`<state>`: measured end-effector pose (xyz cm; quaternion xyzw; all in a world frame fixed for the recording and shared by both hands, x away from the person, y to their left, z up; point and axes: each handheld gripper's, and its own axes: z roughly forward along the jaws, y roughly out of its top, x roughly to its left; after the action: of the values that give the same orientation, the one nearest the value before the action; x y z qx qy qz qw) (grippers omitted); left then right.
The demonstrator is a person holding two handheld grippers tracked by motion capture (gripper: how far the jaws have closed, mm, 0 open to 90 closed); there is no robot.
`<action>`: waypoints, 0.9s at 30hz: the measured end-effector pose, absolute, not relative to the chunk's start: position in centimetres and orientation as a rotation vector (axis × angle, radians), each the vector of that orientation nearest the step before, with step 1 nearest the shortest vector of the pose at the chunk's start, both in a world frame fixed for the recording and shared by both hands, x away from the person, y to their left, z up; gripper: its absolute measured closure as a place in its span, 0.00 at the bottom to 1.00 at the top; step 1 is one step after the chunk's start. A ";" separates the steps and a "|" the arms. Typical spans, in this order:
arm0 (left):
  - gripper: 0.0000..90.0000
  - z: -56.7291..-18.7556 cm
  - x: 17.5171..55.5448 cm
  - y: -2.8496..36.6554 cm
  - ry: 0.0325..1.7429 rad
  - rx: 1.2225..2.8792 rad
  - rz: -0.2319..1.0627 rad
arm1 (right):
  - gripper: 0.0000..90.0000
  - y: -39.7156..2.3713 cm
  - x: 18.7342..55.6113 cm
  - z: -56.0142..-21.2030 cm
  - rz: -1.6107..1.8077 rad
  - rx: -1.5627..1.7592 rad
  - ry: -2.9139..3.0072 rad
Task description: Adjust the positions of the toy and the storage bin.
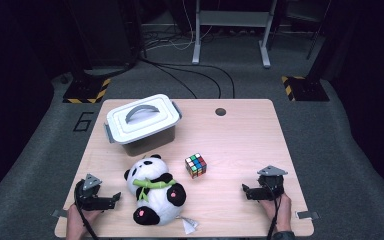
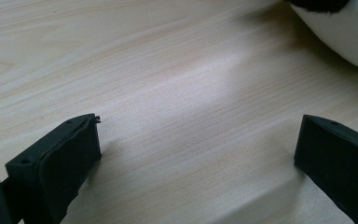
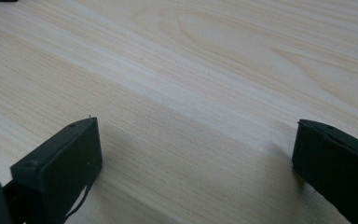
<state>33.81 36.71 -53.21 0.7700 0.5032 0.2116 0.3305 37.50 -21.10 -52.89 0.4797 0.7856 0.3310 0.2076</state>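
A panda plush lies on its back on the wooden table, toward the front left. My left gripper rests on the tabletop just left of it, jaws pointing at the plush, open with nothing between them. In the left gripper view the jaws of that gripper stand wide over bare wood, and the panda's white body fills the top right corner. My right gripper rests at the front right, pointing left, open and empty. A colour cube sits near the middle.
A white lidded box with a grey handle stands at the back left of the table. A small round hole marks the back edge. Beyond the table are floor cables, a metal stand and striped bases.
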 end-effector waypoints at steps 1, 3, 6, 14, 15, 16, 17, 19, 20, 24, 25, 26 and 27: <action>0.00 -53.1 33.8 36.8 1.319 2.026 0.546 | 0.01 -21.1 37.5 -52.9 0.923 1.339 2.186; 0.00 -53.2 33.9 36.7 1.317 2.014 0.557 | 0.01 -21.1 37.5 -52.9 0.924 1.336 2.188; 0.00 -53.1 33.9 36.8 1.313 2.025 0.545 | 0.01 -21.1 37.5 -52.9 0.924 1.336 2.190; 0.06 -52.3 34.1 37.3 1.340 1.981 0.538 | 0.01 -21.2 37.5 -52.9 0.921 1.330 2.197; 0.05 -52.3 34.1 37.3 1.340 1.981 0.538 | 0.01 -21.2 37.5 -52.9 0.922 1.331 2.195; 0.05 -52.0 34.1 37.5 1.342 1.979 0.529 | 0.01 -21.2 37.5 -52.9 0.922 1.331 2.195; 0.05 -51.7 34.2 37.5 1.340 1.968 0.533 | 0.01 -21.1 37.5 -52.9 0.926 1.339 2.190; 0.05 -51.0 34.5 37.7 1.339 1.962 0.523 | 0.01 -21.2 37.5 -52.9 0.922 1.335 2.195; 0.05 -50.7 34.6 37.8 1.339 1.959 0.521 | 0.01 -21.2 37.5 -52.9 0.922 1.336 2.195; 0.03 -49.3 35.1 38.0 1.333 1.946 0.513 | 0.01 -21.1 37.5 -52.9 0.924 1.343 2.188; 0.03 -49.0 35.2 38.0 1.332 1.945 0.513 | 0.01 -21.2 37.5 -52.9 0.924 1.342 2.188; 0.03 -48.7 35.3 38.0 1.325 1.941 0.522 | 0.02 -21.2 37.5 -52.9 0.924 1.344 2.188; 0.03 -48.0 35.6 38.1 1.323 1.942 0.522 | 0.02 -21.2 37.5 -52.9 0.924 1.343 2.188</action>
<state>35.59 38.12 -47.97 0.7530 0.5130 0.2024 0.3590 37.51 -21.15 -52.89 0.4817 0.7848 0.3315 0.2052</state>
